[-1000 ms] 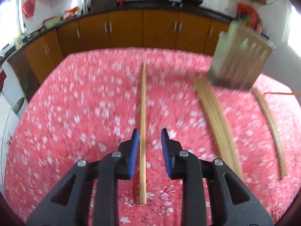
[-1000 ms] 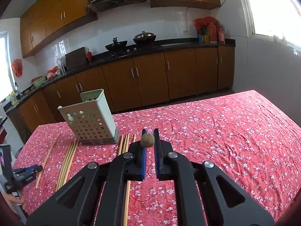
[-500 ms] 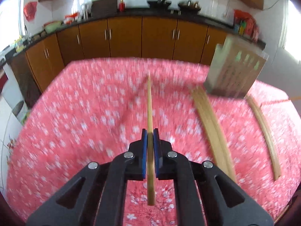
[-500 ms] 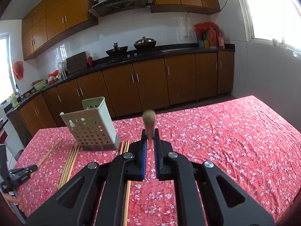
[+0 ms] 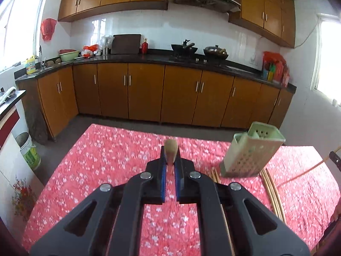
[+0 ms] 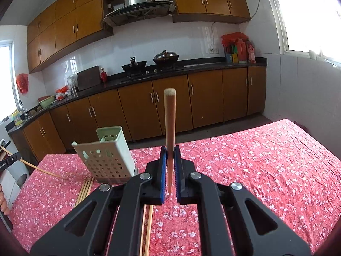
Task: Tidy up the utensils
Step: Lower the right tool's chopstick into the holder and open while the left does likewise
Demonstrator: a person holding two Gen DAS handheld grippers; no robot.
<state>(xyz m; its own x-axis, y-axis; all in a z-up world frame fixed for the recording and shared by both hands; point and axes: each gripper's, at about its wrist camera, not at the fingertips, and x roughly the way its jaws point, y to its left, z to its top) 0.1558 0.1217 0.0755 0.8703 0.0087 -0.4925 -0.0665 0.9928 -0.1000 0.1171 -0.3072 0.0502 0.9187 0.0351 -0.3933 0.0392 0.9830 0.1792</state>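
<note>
Left hand-held gripper (image 5: 169, 166) pinches a chopstick (image 5: 170, 149) above the table (image 5: 106, 149); right hand-held gripper (image 6: 169, 166) pinches another chopstick (image 6: 169, 132); risk: sticks w/ thin grip may pivot, missing the tilted holder (image 6: 108, 157).

A holder (image 6: 107, 153) is set tilted on the table (image 6: 266, 160), toward its far edge. Loose chopsticks (image 6: 85, 188) are laid on the cloth before it. Behind the table, cabinets (image 5: 145, 91) are ranged under a counter (image 5: 153, 58).
</note>
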